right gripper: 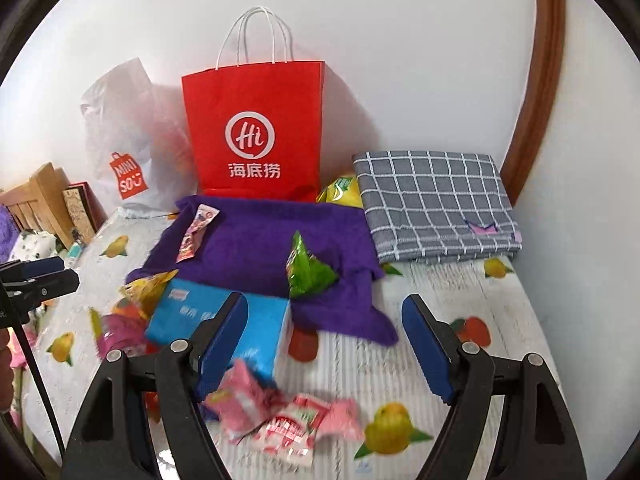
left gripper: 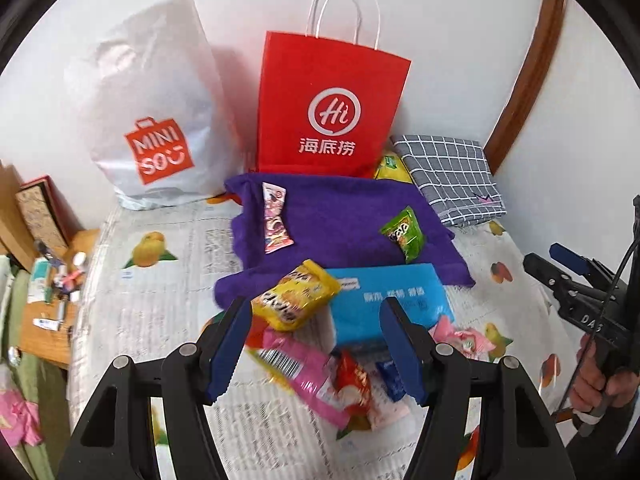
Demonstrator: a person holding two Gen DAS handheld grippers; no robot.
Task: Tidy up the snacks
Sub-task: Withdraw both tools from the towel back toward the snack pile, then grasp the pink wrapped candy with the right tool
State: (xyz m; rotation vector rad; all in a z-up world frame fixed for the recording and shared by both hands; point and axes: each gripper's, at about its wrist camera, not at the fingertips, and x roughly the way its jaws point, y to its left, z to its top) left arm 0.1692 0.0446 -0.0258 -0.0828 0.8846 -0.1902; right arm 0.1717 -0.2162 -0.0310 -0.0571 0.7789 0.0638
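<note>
Snack packets lie on a fruit-print bed sheet point(left gripper: 160, 300). A yellow packet point(left gripper: 294, 294) leans on a blue tissue pack point(left gripper: 392, 300). A pink packet point(left gripper: 304, 376), a red packet point(left gripper: 354, 386) and a small blue one point(left gripper: 390, 380) lie under my open, empty left gripper point(left gripper: 320, 354). A green packet point(left gripper: 404, 234) and a pink striped bar point(left gripper: 276, 218) lie on a purple towel point(left gripper: 340, 216). My right gripper point(right gripper: 326, 348) is open and empty above pink-white candy packets point(right gripper: 280, 416). The green packet point(right gripper: 308, 270) and the tissue pack point(right gripper: 224, 316) lie ahead of it.
A red paper bag point(left gripper: 332, 104) and a white Miniso bag point(left gripper: 152, 108) stand against the wall. A folded grey checked cloth point(left gripper: 452, 176) lies at the right, with a yellow-green packet point(left gripper: 392, 168) beside it. A cluttered wooden nightstand point(left gripper: 48, 312) is at the left.
</note>
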